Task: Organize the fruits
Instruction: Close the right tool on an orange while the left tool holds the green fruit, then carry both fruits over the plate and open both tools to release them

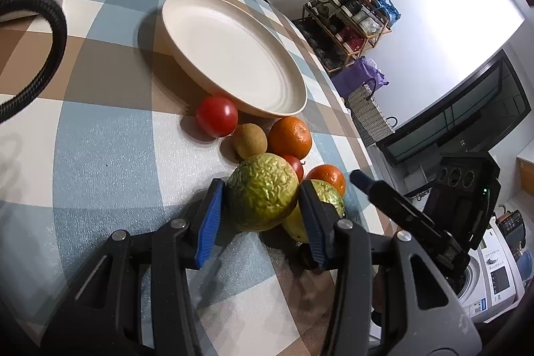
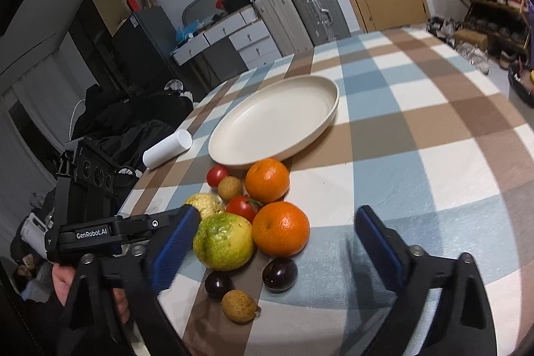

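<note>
My left gripper (image 1: pixel 262 186) is shut on a wrinkled green-gold fruit (image 1: pixel 263 199) at the near end of the fruit cluster; the same fruit (image 2: pixel 205 202) shows pale in the right wrist view. Beyond it lie a tomato (image 1: pixel 217 115), a brown round fruit (image 1: pixel 250 140) and two oranges (image 1: pixel 290 137). The empty cream plate (image 1: pixel 233 55) sits behind them. My right gripper (image 2: pixel 277 212) is open and wide, with a smooth green-yellow fruit (image 2: pixel 223 242) and an orange (image 2: pixel 280 232) between its fingers. Two dark plums (image 2: pixel 279 274) and another brown fruit (image 2: pixel 239 306) lie nearer.
A checked cloth (image 2: pixel 417 139) covers the table. A white paper roll (image 2: pixel 167 149) lies near the left table edge, with a hand (image 2: pixel 63 282) below it on the left gripper. A black hose (image 1: pixel 50 32) curves over the far left; the table edge runs close beside the fruit.
</note>
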`<control>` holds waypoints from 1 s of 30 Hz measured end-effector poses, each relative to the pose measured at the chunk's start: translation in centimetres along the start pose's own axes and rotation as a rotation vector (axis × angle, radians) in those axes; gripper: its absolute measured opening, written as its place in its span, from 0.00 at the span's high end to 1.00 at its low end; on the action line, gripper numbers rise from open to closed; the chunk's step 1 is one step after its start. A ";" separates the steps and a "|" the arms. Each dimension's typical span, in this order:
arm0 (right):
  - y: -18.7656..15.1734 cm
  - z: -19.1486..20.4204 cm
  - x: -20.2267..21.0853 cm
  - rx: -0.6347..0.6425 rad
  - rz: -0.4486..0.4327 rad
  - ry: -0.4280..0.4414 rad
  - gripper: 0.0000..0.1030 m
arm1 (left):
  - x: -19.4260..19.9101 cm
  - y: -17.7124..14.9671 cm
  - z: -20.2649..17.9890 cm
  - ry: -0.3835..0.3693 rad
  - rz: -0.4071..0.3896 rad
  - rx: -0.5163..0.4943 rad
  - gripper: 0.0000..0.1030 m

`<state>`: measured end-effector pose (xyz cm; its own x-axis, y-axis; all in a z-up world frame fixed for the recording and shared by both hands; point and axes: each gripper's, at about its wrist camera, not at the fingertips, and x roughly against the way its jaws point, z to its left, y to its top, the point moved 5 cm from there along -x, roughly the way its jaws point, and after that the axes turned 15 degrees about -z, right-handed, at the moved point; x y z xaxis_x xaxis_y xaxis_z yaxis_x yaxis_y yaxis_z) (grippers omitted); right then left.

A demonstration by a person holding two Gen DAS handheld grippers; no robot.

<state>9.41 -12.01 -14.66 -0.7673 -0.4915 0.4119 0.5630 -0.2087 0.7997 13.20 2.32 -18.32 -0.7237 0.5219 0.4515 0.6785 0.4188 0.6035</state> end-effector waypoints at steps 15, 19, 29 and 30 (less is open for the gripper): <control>-0.9 -1.3 -1.9 -0.161 0.115 0.048 0.52 | 0.1 -0.7 0.4 -0.006 0.013 0.010 0.59; -1.1 -2.1 -2.3 -0.218 0.133 0.057 0.60 | 0.1 -0.8 0.4 0.000 0.010 -0.002 0.59; -0.3 -2.2 -1.4 -0.223 0.075 0.065 0.61 | 0.2 -0.8 0.0 -0.004 0.008 -0.003 0.59; 0.0 -2.2 -1.2 -0.222 0.064 0.069 0.61 | 0.3 -0.7 0.0 -0.008 0.005 -0.005 0.59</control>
<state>11.02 -13.28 -16.19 -0.7096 -0.5647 0.4215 0.6692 -0.3526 0.6541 12.48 2.18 -18.60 -0.7196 0.5294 0.4493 0.6812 0.4129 0.6045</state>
